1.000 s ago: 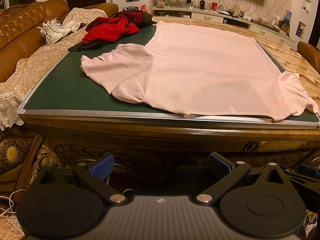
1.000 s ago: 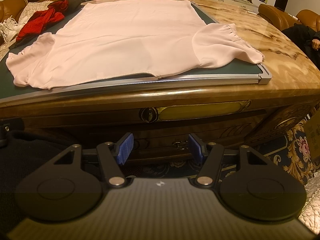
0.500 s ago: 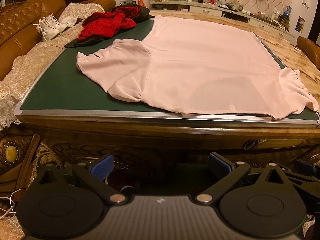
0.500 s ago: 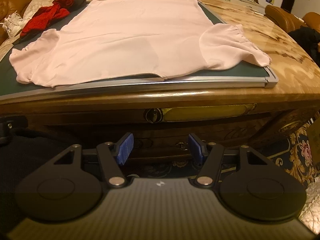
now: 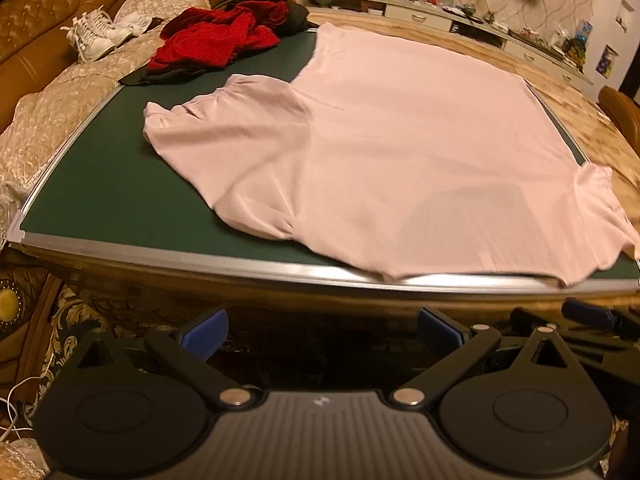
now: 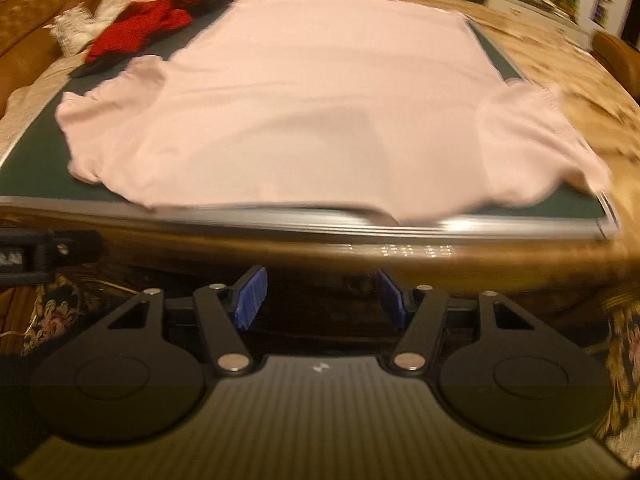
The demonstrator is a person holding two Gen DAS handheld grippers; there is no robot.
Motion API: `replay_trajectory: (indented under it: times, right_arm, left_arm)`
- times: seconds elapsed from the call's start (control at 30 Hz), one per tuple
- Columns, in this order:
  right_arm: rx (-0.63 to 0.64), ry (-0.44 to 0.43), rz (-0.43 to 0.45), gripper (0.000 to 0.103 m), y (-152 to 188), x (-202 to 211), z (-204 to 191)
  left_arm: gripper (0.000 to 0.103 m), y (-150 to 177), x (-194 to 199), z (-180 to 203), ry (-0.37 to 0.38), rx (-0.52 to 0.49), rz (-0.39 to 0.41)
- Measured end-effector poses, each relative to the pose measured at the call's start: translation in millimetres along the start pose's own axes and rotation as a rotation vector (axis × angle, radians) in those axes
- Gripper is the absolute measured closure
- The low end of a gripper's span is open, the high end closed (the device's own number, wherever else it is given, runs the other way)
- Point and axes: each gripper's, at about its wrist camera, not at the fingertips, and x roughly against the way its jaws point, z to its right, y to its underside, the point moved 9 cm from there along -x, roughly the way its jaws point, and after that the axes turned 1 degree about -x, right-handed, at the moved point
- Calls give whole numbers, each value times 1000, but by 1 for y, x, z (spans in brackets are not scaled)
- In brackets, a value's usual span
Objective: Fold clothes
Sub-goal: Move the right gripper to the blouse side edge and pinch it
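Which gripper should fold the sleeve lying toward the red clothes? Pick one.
Left. The left gripper is open, empty and faces that sleeve of the pink shirt. The right gripper, also open, sits nearer the opposite sleeve.

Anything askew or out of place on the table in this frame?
The pink shirt lies flat, but its right sleeve spills past the green mat onto the wooden table. A red garment sits bunched at the far left corner. Both tongs are open, holding nothing.
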Motion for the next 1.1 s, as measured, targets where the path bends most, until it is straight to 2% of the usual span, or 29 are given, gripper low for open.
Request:
replay_trajectory:
  times: [0.2,0.33,0.53,0.87,1.1]
  right_arm:
    - [119,-128,0,35,-51,-12,-42]
    - [228,-253,1,35,-92,-20,-90]
    - [344,-389,-2,35,-145,-35,-170]
    - [522,-472,-93,35,-182,-90,-297]
    - [609,-441,-133,35,-191,-115,-366]
  left_arm:
    - [0,-12,-12,-33,-36,52,-6]
    - [0,-17,-19,-57,-55,95,-14]
    - [0,-18,-25,-84,-74,148,-28]
    - [0,-13,-27,-119,-112,214,-45]
    - [0,-8,-22,-142,-133,255,-43]
